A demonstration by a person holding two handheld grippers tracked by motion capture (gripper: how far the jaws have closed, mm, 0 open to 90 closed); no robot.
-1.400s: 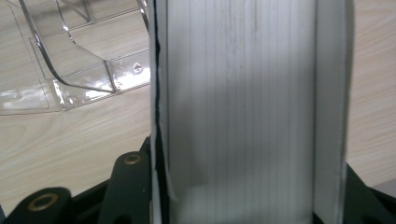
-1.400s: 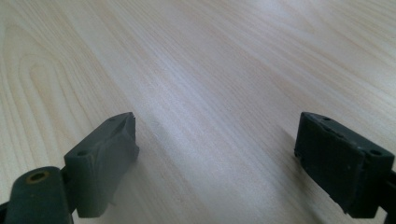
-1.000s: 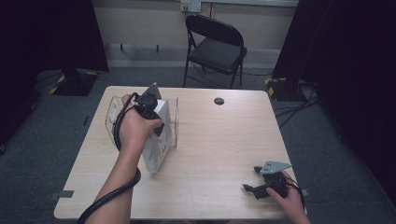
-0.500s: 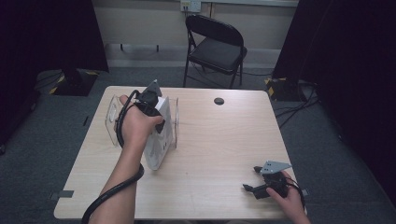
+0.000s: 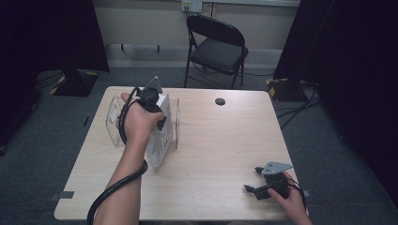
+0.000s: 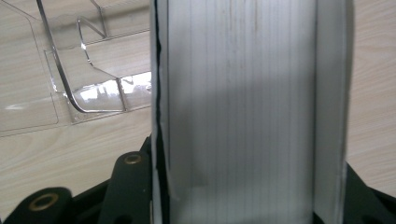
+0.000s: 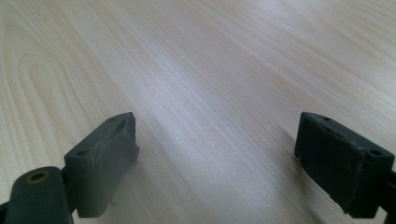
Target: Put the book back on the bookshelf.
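Note:
A tall white box [image 5: 157,140] stands on edge at the left of the wooden table [image 5: 220,140], inside or against a clear plastic holder [image 5: 114,123]. My left gripper [image 5: 156,112] comes down on the box's top from above, shut on it. In the left gripper view the box's white, ribbed side [image 6: 243,93] runs up between the black jaws of the left gripper [image 6: 247,191], and the clear holder [image 6: 79,93] lies to its left. My right gripper [image 5: 254,180] rests open near the front right corner. The right gripper [image 7: 215,158] has bare wood between its pads.
A small black round thing [image 5: 219,101] lies near the table's far edge. A black folding chair [image 5: 218,49] stands beyond the table. The left gripper's cable [image 5: 112,192] loops along the forearm. Dark curtains hang on both sides of the room.
The left hand has crept slightly away from me with the white box still in its grip. The right gripper has stayed where it was.

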